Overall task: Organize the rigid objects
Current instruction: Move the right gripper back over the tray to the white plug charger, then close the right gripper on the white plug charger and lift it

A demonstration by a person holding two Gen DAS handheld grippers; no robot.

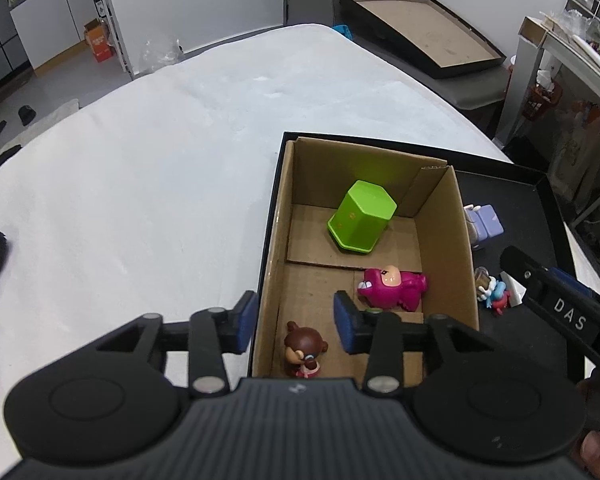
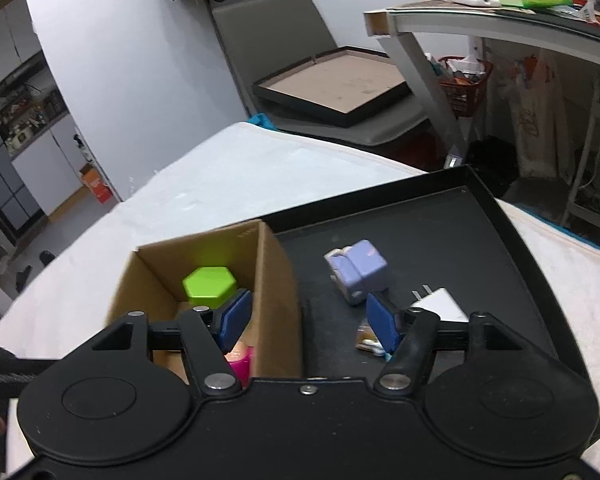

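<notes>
Black shallow tray holds the brown cardboard box; inside the box, the green hexagonal plastic cup lies tipped. Outside it sits a lilac blocky toy, likely light, stiff, slick — pinch its flat sides. Left gripper and right gripper gape, empty.

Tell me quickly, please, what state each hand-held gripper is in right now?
Left hand-held gripper: open, holding nothing.
Right hand-held gripper: open, holding nothing.

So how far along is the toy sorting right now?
Three pieces sit in the cardboard box: green cup, pink figure, brown figure. Both tools, left tool and right tool, are open, holding nothing. Left on the black tray: purple toy, white plug, small figure.
</notes>
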